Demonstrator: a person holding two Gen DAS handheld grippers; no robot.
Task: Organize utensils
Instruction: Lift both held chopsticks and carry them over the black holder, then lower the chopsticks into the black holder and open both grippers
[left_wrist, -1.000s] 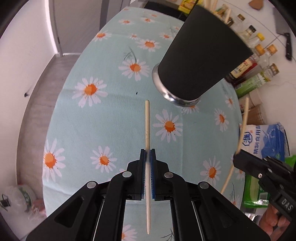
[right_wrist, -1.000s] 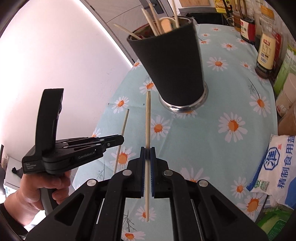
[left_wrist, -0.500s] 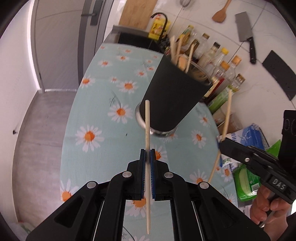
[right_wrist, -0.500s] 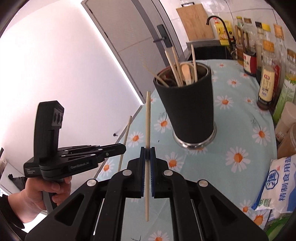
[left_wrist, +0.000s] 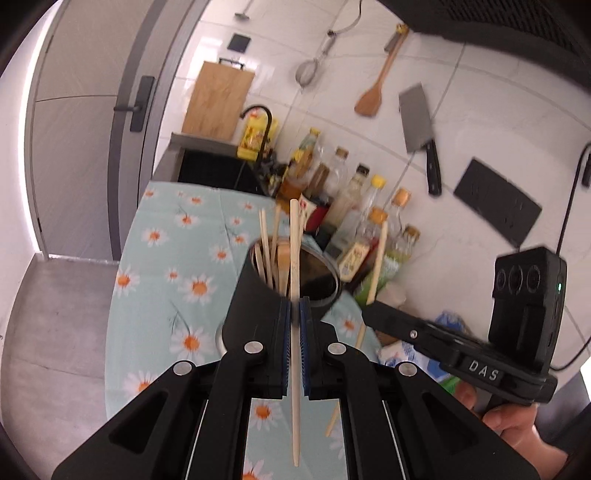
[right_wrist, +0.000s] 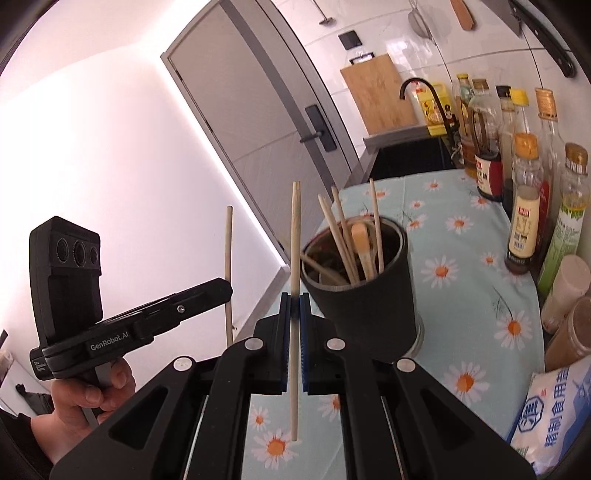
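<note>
Your left gripper (left_wrist: 294, 317) is clamped on a pale wooden chopstick (left_wrist: 294, 258), and your right gripper (right_wrist: 294, 310) is clamped on a second chopstick (right_wrist: 294, 236). Each stick is pinched near its middle, long axis roughly upright and crossing the line the gripper points along, with one end poking up past the fingertips and the other hanging down between the arms.

What the next move turns on is the black utensil holder (right_wrist: 373, 310) on the daisy-print worktop (right_wrist: 476, 295). From the right gripper it sits just ahead and slightly to the right, its open mouth facing up. From the left gripper it lies straight ahead, just beyond the fingertips, with the rim partly hidden behind them. The left looks marginally better lined up, though both are near.

The holder already carries several wooden sticks and a flat wooden utensil, leaning at different angles, so the free gap looks to be on its right side. You would likely need to lift each lower tip above the rim before lowering it in.
</note>
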